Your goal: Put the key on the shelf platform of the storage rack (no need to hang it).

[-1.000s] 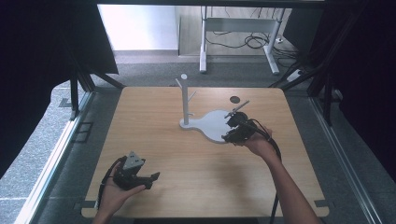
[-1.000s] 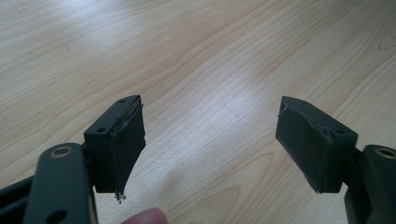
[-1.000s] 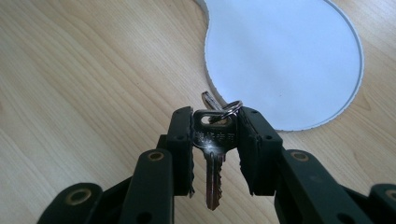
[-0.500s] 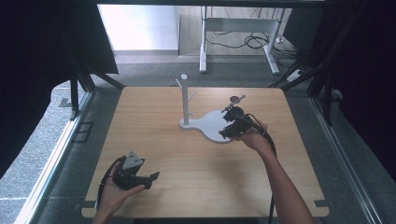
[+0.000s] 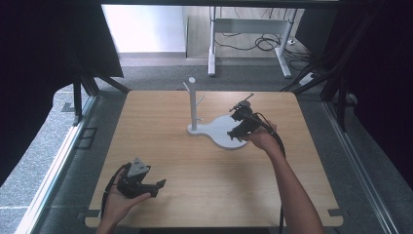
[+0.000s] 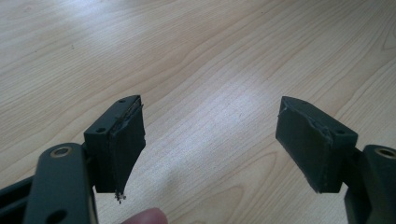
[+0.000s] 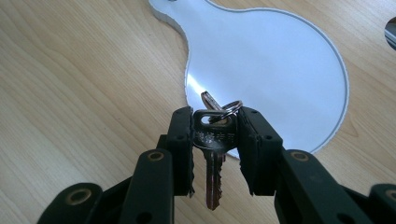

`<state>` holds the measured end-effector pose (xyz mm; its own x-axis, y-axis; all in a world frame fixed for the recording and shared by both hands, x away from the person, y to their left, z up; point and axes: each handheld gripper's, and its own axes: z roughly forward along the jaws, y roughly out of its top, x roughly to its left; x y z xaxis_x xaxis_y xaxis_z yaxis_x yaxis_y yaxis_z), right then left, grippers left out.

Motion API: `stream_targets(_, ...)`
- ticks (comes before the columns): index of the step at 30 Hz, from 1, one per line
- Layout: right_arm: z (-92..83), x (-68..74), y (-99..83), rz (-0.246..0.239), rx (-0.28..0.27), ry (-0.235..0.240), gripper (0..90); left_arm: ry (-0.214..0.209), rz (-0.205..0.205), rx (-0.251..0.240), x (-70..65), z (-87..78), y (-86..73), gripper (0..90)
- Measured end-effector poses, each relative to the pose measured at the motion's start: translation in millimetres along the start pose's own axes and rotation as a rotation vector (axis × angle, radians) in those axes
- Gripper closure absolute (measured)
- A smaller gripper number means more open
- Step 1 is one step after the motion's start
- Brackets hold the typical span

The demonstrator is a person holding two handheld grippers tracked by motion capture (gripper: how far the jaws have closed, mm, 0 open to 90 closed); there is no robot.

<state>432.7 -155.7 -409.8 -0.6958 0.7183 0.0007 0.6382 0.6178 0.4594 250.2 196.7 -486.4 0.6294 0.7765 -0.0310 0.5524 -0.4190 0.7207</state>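
One key bunch, two keys on one ring, is clamped in the right gripper over the white stand base. The left gripper, at seven o'clock on the table, gapes apart over bare wood near the front edge.

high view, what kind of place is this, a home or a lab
Most likely a lab or test rig, not a home: a bare wooden table hemmed by dark curtains, loose cables on the floor behind, and a person working hand-held grippers, the right gripper clamping a key.
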Motion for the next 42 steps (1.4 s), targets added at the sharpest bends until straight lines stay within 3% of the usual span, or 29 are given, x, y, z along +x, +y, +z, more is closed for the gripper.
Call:
stream_targets(14, 11.9, -9.8, 9.1, 0.025, 0.034, 0.000, 67.7, 0.000, 0.002, -0.001, 0.2, -0.6, 0.3, 24.2)
stream_targets(24, 17.5, -16.8, 15.8, 0.041, 0.029, -0.004, 67.8, -0.002, -0.002, -0.008, 0.1, -1.7, 0.7, 24.2)
stream_targets(42, 48.7, -32.3, 20.3, 0.076, 0.077, -0.008, 67.8, -0.005, 0.005, -0.003, -2.1, 0.6, 1.2, 24.2)
